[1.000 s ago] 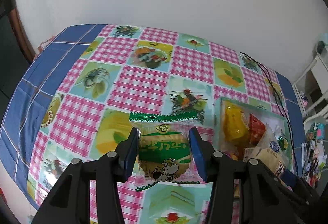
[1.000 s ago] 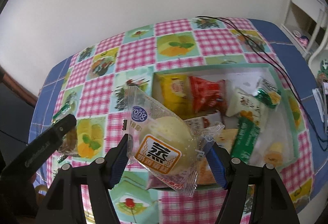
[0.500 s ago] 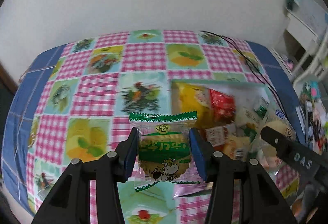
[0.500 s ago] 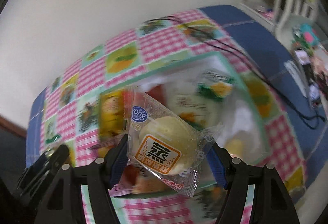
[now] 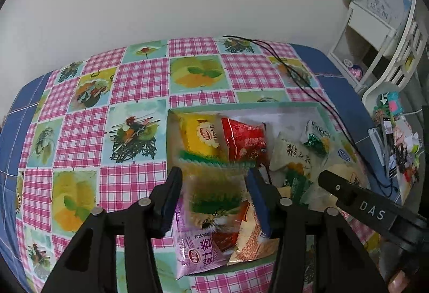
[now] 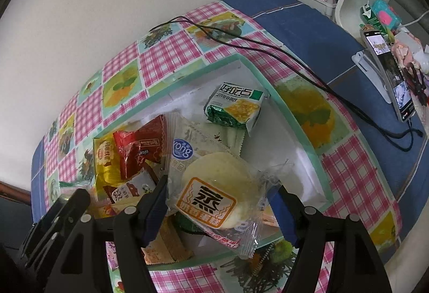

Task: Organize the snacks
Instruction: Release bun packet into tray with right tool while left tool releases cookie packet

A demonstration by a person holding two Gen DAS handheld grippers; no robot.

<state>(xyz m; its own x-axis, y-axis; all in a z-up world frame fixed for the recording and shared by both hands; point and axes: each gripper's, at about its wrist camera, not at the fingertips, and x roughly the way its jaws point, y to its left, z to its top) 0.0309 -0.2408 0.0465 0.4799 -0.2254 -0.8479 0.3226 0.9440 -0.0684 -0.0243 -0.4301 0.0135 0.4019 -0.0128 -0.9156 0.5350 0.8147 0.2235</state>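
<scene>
A shallow box with a mint-green rim (image 5: 241, 106) (image 6: 292, 121) sits on the checked tablecloth and holds several snack packets. My left gripper (image 5: 214, 199) hangs over the box's near left part; a green-edged cake packet (image 5: 214, 194) shows blurred between its fingers, and its jaws stand wider than before. My right gripper (image 6: 218, 202) is shut on a clear-wrapped steamed cake (image 6: 217, 196), held above the box's near side. The right gripper's arm also shows in the left wrist view (image 5: 372, 210).
A black cable (image 6: 268, 49) runs across the cloth behind the box. A phone on a stand (image 6: 386, 70) and clutter sit at the table's right end. A white chair (image 5: 396, 52) stands beyond the table. A purple packet (image 5: 195, 247) lies at the box's near edge.
Both grippers have moved over the box. The left jaws have widened and the green packet now looks blurred between them. The right gripper still holds the steamed cake.
</scene>
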